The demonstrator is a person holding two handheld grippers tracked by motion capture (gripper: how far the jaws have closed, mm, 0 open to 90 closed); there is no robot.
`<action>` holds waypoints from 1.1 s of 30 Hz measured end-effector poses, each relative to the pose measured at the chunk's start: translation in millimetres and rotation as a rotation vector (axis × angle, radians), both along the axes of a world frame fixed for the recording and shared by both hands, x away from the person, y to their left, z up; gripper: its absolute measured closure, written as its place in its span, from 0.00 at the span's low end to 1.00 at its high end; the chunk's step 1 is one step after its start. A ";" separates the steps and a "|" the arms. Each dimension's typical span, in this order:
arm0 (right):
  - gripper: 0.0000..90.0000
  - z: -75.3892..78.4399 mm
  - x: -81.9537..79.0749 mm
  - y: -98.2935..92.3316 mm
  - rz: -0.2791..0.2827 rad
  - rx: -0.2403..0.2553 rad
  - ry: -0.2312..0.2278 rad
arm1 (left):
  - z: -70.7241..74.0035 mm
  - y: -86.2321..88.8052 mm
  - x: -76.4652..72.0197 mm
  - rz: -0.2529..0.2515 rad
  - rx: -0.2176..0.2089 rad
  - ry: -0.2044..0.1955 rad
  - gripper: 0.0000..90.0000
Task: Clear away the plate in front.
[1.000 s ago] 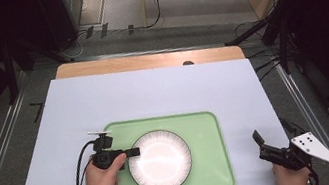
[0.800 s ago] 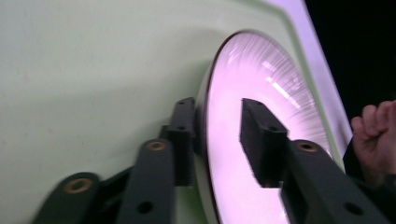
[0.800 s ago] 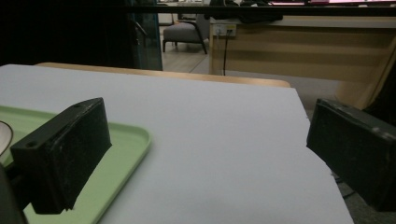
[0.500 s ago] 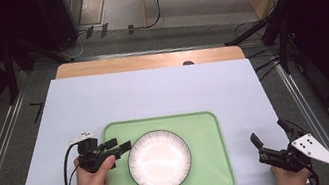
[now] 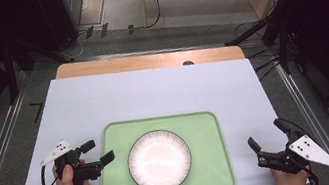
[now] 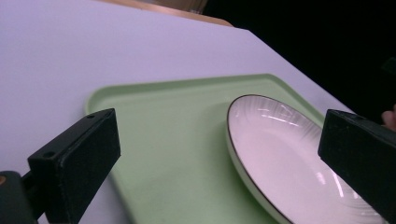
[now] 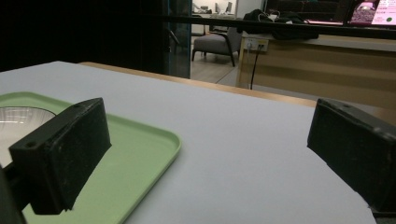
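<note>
High view: left gripper (image 5: 100,151) near the table's (image 5: 152,94) near-left corner, jaws apart, at the left edge of the green tray (image 5: 204,131); right gripper (image 5: 270,144) near the near-right corner, jaws apart, clear of the tray. White dark-rimmed plate (image 5: 159,161) lies about mid-tray, tray against the table's near edge. Wooden strip (image 5: 147,61) runs along the far edge.

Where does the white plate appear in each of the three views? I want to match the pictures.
High view: the white plate lies mid-tray, low centre.
Left gripper view: right of centre, between the open jaws, reaching the bottom edge.
Right gripper view: far left edge, partly behind the left jaw.
Shared landmark: the green tray.
</note>
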State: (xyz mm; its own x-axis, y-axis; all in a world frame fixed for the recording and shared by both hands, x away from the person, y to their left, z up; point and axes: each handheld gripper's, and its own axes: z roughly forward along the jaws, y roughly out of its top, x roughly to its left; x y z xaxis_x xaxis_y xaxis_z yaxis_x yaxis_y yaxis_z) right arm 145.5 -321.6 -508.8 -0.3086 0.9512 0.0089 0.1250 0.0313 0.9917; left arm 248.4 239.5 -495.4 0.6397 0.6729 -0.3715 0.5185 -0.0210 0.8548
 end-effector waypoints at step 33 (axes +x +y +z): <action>0.00 0.1 1.2 -1.0 0.091 0.025 0.002 | -1.3 63.0 -24.5 0.215 0.136 -0.224 0.00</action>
